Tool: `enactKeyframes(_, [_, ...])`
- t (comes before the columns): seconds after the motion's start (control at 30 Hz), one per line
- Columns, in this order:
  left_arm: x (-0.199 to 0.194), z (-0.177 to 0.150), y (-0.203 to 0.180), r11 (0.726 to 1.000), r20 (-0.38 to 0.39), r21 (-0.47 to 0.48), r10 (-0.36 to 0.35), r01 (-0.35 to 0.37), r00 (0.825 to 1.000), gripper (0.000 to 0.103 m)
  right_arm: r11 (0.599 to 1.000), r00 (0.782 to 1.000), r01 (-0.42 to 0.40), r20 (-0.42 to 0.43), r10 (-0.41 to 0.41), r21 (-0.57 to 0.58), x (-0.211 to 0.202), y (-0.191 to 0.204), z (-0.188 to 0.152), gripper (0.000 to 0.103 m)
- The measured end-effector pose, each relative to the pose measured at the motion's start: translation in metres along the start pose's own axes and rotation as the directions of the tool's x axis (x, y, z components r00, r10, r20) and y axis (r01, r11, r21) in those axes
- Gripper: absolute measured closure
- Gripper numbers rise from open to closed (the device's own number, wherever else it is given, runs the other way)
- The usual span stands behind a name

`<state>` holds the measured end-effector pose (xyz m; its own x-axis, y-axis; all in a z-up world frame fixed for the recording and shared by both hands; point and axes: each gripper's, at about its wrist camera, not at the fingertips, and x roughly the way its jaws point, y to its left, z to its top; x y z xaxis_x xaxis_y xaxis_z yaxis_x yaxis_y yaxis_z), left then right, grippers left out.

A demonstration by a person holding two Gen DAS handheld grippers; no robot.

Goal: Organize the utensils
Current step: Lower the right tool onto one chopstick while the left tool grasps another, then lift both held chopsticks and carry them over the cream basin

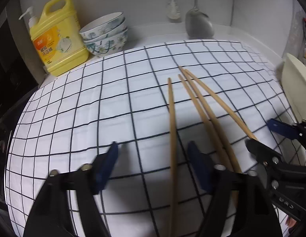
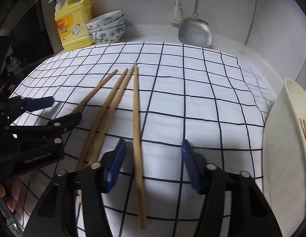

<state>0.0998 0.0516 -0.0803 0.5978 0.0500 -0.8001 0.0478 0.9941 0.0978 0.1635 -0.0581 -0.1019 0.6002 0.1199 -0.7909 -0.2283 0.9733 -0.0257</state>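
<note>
Several wooden chopsticks [image 2: 111,114] lie fanned on a white cloth with a dark grid [image 2: 192,98], tips pointing to the back wall. My right gripper [image 2: 153,162] is open and straddles the rightmost chopstick [image 2: 136,130], which lies near its left blue pad without being pinched. My left gripper [image 1: 153,156] is open too, with the leftmost chopstick [image 1: 171,128] lying loose between its fingers. Each gripper shows in the other's view: the left gripper [image 2: 65,107] around the leftmost stick, the right gripper [image 1: 258,131] at the far-right stick's near end.
A cream container [image 2: 287,102] at the right edge holds more chopsticks [image 2: 305,134]. At the back left stand a yellow detergent jug [image 2: 73,21], a pump bottle [image 2: 58,4] and stacked patterned bowls [image 2: 107,27]. A metal spatula [image 2: 194,31] and a brush [image 2: 175,15] hang on the wall.
</note>
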Motion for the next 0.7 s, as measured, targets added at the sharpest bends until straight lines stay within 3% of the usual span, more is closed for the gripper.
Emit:
enactKeyframes(0.1, [-0.005,-0.004,-0.011,0.999,0.007,0.035,-0.033,0.033,0.999,0.084,0.999,1.0,-0.003,0.001,0.003,-0.033,-0.002,0.008,0.0,0.089])
enactKeyframes(0.13, [-0.006,-0.005,-0.014,0.998,0.007,0.04,-0.042,0.042,0.999,0.096,0.999,1.0,0.009,0.0,-0.009,-0.047,-0.002,0.011,0.0,0.096])
enactKeyframes(0.27, [-0.008,-0.01,-0.018,0.998,0.03,0.051,-0.036,0.034,0.999,0.096,0.998,1.0,0.017,0.011,-0.017,-0.063,-0.003,0.011,-0.002,0.097])
enactKeyframes(0.7, [-0.036,-0.01,0.005,0.99,0.067,-0.051,-0.13,0.133,0.989,0.096,0.999,0.992,-0.035,0.118,0.037,-0.014,-0.036,0.011,0.007,0.097])
